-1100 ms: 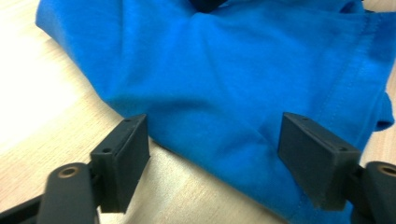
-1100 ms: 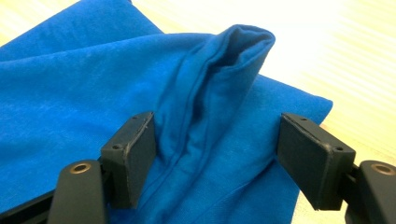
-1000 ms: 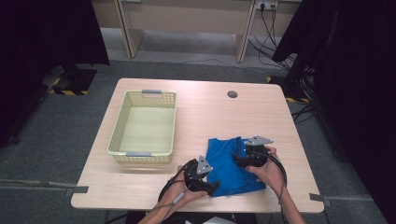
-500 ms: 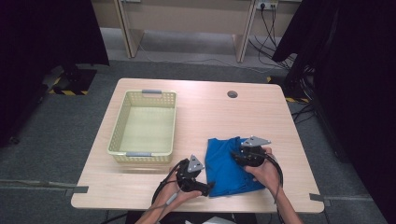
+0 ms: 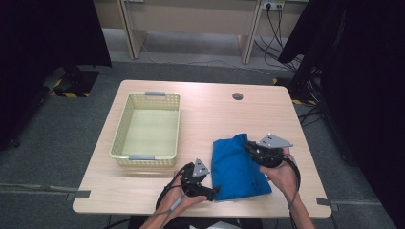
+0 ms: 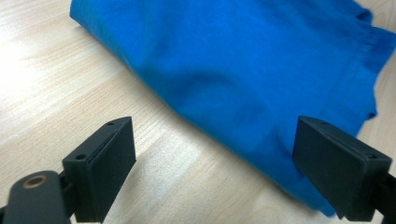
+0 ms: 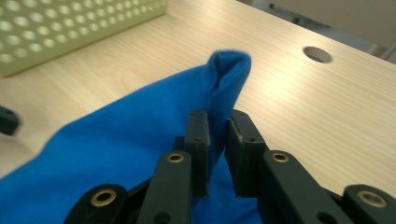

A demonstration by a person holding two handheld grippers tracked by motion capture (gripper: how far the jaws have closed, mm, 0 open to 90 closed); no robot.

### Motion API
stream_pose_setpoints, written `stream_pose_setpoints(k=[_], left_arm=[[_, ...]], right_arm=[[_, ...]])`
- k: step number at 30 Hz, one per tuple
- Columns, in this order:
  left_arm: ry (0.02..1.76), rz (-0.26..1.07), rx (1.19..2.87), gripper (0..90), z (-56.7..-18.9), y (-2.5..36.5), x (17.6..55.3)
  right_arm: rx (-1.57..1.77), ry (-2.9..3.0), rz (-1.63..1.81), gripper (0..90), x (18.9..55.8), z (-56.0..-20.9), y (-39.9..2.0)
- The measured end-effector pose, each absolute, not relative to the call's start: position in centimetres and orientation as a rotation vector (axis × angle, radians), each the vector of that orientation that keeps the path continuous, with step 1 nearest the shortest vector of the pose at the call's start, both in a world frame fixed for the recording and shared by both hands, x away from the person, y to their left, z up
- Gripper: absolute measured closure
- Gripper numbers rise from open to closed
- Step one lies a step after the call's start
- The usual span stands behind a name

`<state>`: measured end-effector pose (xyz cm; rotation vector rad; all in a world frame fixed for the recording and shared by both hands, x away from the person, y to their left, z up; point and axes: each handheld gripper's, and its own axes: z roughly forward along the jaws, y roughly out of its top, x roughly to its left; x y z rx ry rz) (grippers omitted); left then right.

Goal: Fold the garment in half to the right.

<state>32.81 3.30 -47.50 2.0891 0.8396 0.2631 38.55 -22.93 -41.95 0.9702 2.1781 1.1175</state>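
Note:
A folded blue cloth (image 5: 239, 167) lies on the wooden table (image 5: 210, 114) at the front right. My right gripper (image 5: 250, 147) is shut on the cloth's far edge. In the right gripper view a fold of the cloth (image 7: 116, 140) stands pinched between the pads of that gripper (image 7: 217, 122), whose jaws have just been closing. My left gripper (image 5: 213, 192) stands open at the cloth's front left corner. Its jaws have just been opening, and in the left gripper view (image 6: 212, 140) they straddle the cloth's (image 6: 233, 70) edge without pressing on it.
An empty pale yellow basket (image 5: 122, 129) stands on the left half of the table, its perforated wall (image 7: 70, 28) visible in the right gripper view. A round cable hole (image 5: 237, 96) sits near the far edge. Bare wood lies between basket and cloth.
The right gripper's jaws have shut on the cloth's edge and lifted it a little. The left gripper's jaws have opened wider; that hand has hardly moved.

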Motion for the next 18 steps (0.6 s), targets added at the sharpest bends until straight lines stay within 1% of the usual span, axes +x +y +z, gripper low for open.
stream_pose_setpoints(k=[6,9,11,12,13,14,18], left_arm=[[0.833,0.267,2.084,12.4,-47.3,3.2,32.7],[0.83,0.263,2.076,12.2,-47.2,3.2,32.8],[0.833,0.257,2.065,12.1,-47.0,3.2,32.8],[0.832,0.257,2.062,12.1,-47.0,3.3,32.8],[0.831,0.258,2.063,12.0,-46.9,3.3,32.8],[0.83,0.258,2.062,12.0,-46.8,3.4,32.8],[0.831,0.258,2.068,11.7,-46.8,3.5,32.7]], right_arm=[[1.053,2.162,1.047,79.1,39.8,-43.5,-24.7],[1.099,2.172,1.012,75.7,40.3,-44.5,-25.4],[1.135,2.17,1.032,68.5,40.3,-44.7,-25.5],[1.147,2.173,1.046,61.3,40.3,-44.5,-25.4],[1.155,2.166,1.062,58.3,40.2,-44.3,-25.3],[1.155,2.166,1.062,58.3,40.2,-44.3,-25.3],[1.182,2.186,1.073,44.3,40.4,-44.6,-24.3]])
